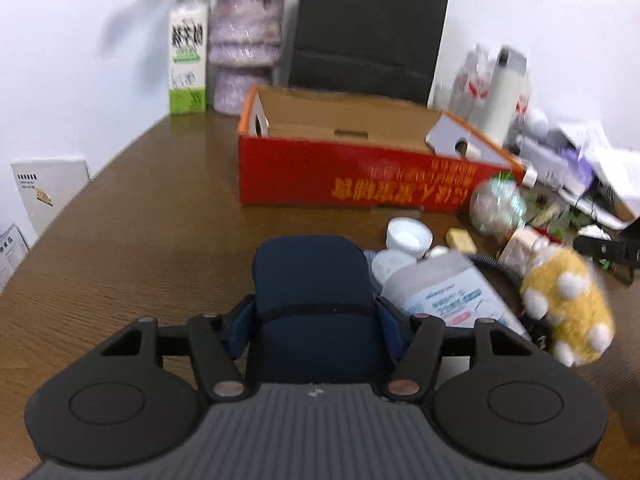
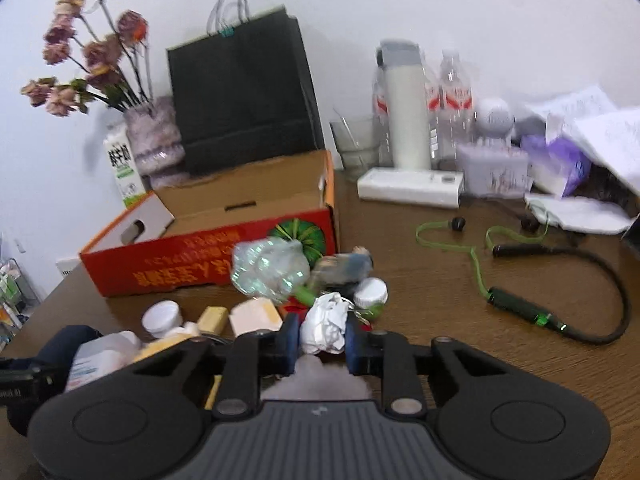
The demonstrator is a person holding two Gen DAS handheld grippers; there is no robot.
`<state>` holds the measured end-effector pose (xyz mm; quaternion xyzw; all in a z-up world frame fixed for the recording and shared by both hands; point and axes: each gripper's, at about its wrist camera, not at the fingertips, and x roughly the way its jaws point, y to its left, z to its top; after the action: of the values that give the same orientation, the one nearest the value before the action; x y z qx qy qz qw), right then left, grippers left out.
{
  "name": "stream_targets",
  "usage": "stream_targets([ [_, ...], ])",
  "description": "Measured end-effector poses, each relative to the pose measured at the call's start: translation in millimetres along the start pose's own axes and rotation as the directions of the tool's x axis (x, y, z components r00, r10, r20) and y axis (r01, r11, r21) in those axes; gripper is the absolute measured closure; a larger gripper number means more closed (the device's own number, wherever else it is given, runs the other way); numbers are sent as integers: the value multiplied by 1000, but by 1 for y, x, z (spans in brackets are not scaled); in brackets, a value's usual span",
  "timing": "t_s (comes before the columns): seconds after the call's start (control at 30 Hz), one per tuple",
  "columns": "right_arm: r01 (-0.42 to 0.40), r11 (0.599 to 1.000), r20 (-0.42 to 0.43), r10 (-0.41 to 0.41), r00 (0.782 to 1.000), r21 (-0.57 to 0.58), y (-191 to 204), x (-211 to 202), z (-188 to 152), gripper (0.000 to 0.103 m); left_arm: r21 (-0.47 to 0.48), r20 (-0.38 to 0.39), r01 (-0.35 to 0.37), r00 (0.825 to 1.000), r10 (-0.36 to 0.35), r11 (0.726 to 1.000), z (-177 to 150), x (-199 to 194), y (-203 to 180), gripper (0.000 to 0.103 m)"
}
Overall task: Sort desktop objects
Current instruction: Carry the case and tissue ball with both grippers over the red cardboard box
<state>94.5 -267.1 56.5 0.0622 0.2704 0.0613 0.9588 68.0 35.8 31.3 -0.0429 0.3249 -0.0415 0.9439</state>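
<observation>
Left gripper point(image 1: 316, 320) clamped on a dark blue pouch point(image 1: 312, 280), jaws pressed against both its sides, held above the brown counter point(image 1: 140, 240) in front of the red cardboard box point(image 1: 340, 176). Right gripper point(image 2: 322, 338) closed on a crumpled white paper ball point(image 2: 326, 322), jaws snug on either side of it, low over the clutter in front of the box.

Box open at the top, one flap folded inward, nothing visible inside. Just in front of the box's right corner: a crinkled clear plastic wrapper point(image 2: 268, 266), a small white-capped jar point(image 2: 370, 292) and a pale yellow block point(image 2: 214, 318). Nearer the left gripper, a white tub point(image 1: 408, 234) and a flat white packet point(image 1: 452, 284) with blue print, touching. Right of the packet, a yellow plush toy point(image 1: 568, 300) with white spots, blurred.

Behind the box: a black paper bag point(image 2: 240, 96), a purple vase point(image 2: 154, 140) of dried flowers, a green-and-white milk carton point(image 1: 188, 56). Right of the box: a white flask point(image 2: 406, 112) among clear bottles, and a green-and-black cable point(image 2: 520, 300) looped on the counter.
</observation>
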Motion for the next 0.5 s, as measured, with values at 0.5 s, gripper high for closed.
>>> stream_targets([
  [0.5, -148, 973, -3, 149, 989, -179, 62, -120, -70, 81, -13, 102, 11, 995, -10, 1000, -52, -112, -44, 40],
])
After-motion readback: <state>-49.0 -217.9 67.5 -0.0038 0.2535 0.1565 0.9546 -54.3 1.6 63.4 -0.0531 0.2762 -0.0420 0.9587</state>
